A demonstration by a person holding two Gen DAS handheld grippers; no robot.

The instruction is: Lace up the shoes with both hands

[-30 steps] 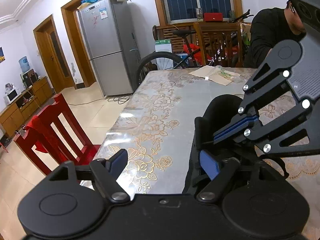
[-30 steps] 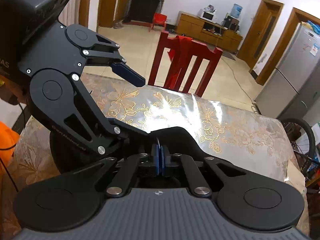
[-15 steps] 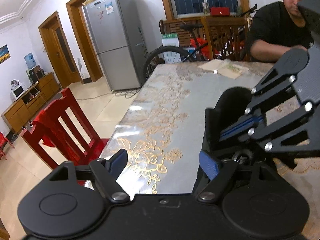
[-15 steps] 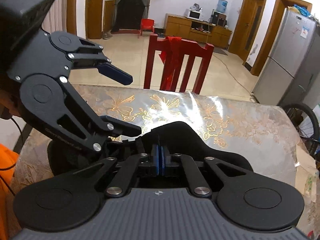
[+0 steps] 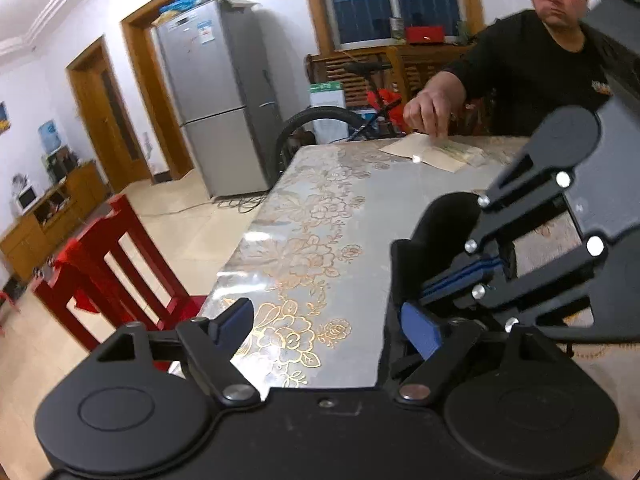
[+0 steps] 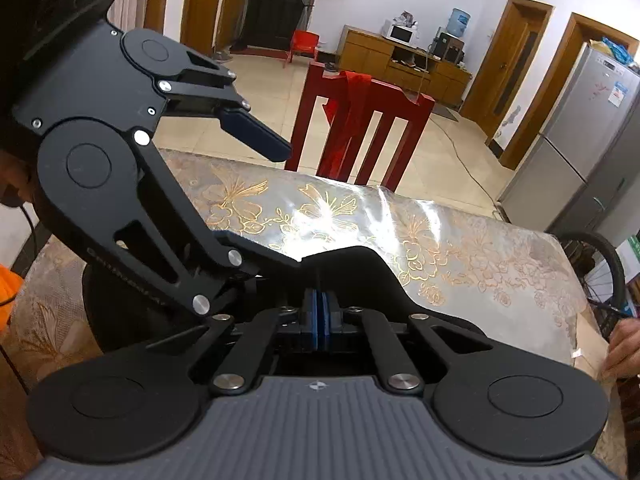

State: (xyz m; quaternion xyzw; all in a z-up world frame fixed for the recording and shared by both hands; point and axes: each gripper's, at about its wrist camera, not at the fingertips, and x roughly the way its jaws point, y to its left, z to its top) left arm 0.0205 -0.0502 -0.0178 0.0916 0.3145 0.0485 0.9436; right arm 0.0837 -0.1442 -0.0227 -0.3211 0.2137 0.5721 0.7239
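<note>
No text reads clearly: the embossed lettering on the left gripper (image 6: 276,200) arm and the labels on the fridge (image 5: 216,96) door are too blurred.

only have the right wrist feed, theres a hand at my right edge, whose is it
observer: a person in black sits at the far end of the table, their hand at some papers.
operator: ok, and where do the left grippers pads sit
observer: the left gripper is open; its right pad is beside the black shoe, and its left pad is over the bare table near the edge.
</note>
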